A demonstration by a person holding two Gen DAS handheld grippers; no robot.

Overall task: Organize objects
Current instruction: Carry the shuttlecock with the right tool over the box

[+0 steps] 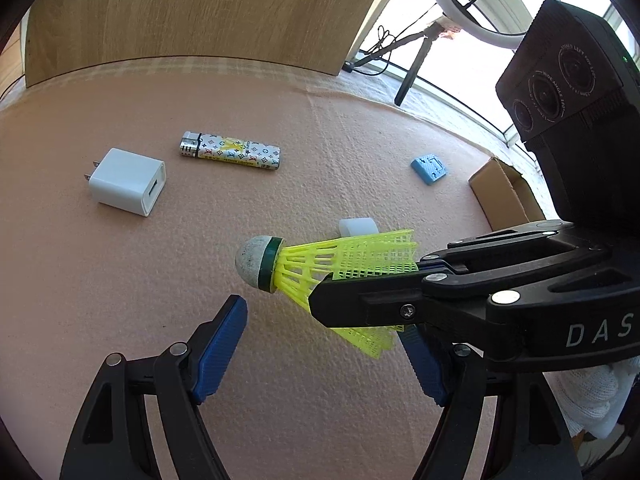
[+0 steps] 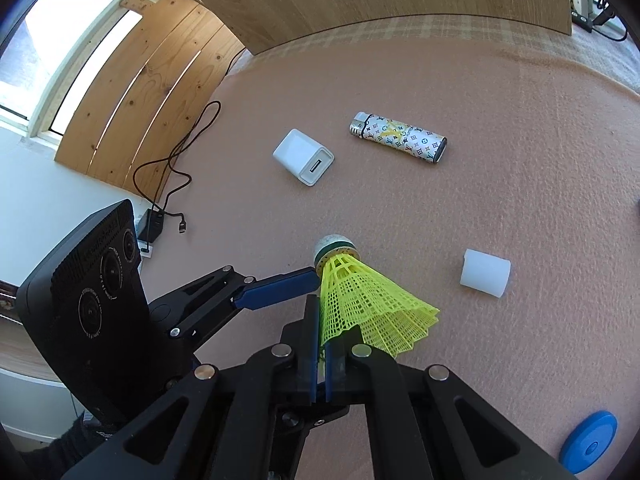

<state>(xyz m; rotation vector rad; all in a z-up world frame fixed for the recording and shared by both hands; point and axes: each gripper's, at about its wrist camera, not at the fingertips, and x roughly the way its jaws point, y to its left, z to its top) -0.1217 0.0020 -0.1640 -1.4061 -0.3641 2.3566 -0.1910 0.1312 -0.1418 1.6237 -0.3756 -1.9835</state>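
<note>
A person's right gripper holds a yellow shuttlecock above a pink cloth-covered table, its 2 jaws together and clamped on the thin mesh skirt, which is squeezed flat between the blue pads. The grip on the skirt rather than the rounded cork looks deliberate: the mesh gives the narrow pads something to bite, while the cork would likely roll out. The left gripper waits just below with its jaws apart and nothing pressed between them; in the right wrist view one of its blue fingers reaches in from 9 o'clock to just beside the cork, perhaps to steady or receive the shuttlecock, though contact cannot be confirmed.

The shuttlecock has a grey-white, scuffed cork tip ringed by a dark green band, with a bright neon-yellow plastic lattice flaring into a cone. It lies roughly level, cork pointing away from the right gripper.

In the left wrist view, the other items rest well apart on the cloth: a white USB charger at 10 o'clock from the shuttlecock, a patterned lighter at 11 o'clock, a small blue block at 1 o'clock, and a white cylinder just behind the skirt. An open cardboard box at 2 o'clock appears the likely destination for sorting.
</note>
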